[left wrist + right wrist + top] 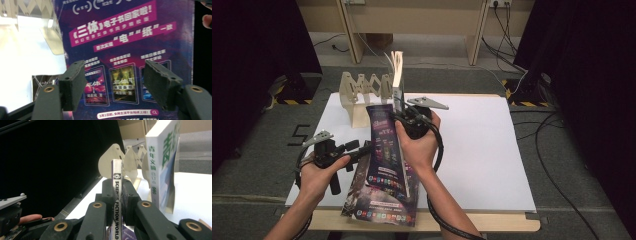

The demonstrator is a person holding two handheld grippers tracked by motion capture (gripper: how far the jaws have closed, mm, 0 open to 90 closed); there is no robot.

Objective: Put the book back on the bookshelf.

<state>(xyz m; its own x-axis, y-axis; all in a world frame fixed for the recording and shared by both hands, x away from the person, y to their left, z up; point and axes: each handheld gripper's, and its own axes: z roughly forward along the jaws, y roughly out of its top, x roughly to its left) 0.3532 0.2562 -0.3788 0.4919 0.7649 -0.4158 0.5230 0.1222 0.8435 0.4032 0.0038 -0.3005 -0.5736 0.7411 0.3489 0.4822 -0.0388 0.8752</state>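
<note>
Evidently the magazine [384, 150] is being stood on edge for filing: the right gripper [404, 119] pinches its spine [117, 202] tight between both pads, lifting the top end toward the wooden rack [362, 92] at twelve o'clock, where a white book [397, 75] already stands upright in a slot. Its lower end rests near the table's [492, 150] front edge at six o'clock. At nine o'clock of the magazine the left gripper [357, 148] has its jaws spread wide and empty, facing the purple cover [125, 50] without pressing it, probably so the right alone can swing it up.

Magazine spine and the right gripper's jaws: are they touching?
Touching. The right gripper view shows the right gripper with both jaws pressed against the Science Fiction World magazine spine.
</note>
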